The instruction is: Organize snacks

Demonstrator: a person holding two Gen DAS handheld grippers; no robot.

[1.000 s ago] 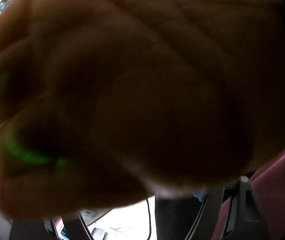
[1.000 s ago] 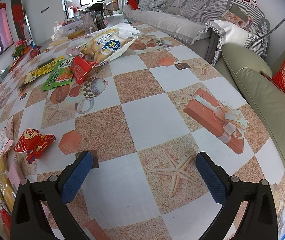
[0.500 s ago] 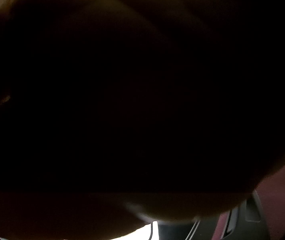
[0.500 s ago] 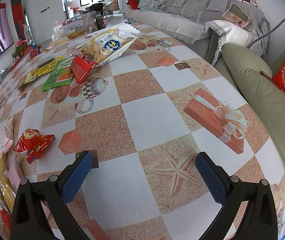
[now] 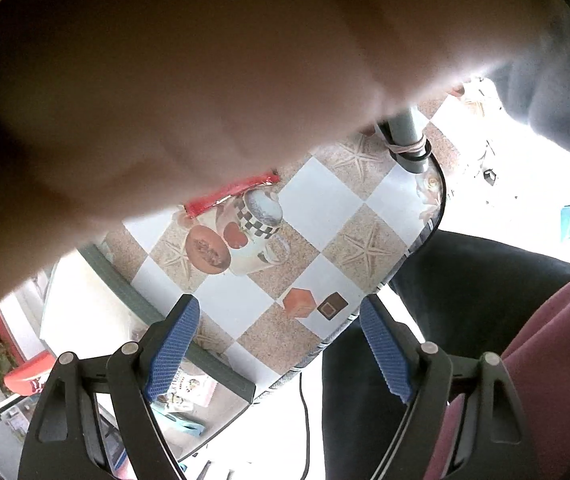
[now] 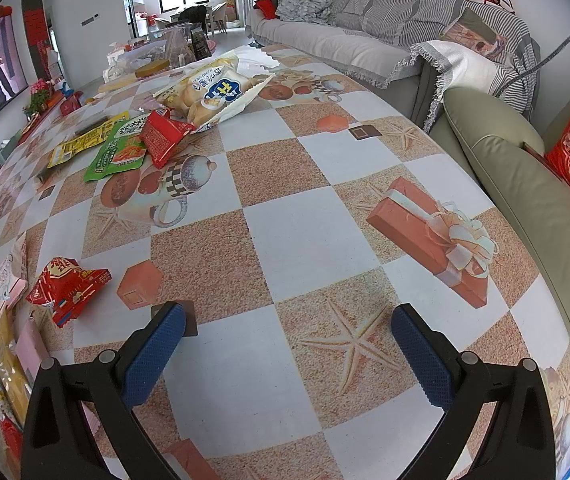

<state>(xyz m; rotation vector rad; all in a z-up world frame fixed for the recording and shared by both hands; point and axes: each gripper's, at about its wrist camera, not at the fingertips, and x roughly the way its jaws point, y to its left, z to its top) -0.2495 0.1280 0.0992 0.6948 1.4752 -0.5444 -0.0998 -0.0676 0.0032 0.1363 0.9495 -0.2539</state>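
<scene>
I judge the sorting not yet begun: my right tool point(image 6: 287, 330) hovers spread and empty over a bare stretch of tabletop point(image 6: 305, 224), and my left tool point(image 5: 279, 330) is spread too, its view half-covered by a hand point(image 5: 205, 80). Snacks lie far left, a red pack point(image 6: 67, 290) nearest. Next I must swing left and descend on it.

Two wrist views, one tablecloth

My left looks steeply down at the table point(image 5: 317, 216) corner, half-blocked; my right looks low along it point(image 6: 285, 240).
</scene>
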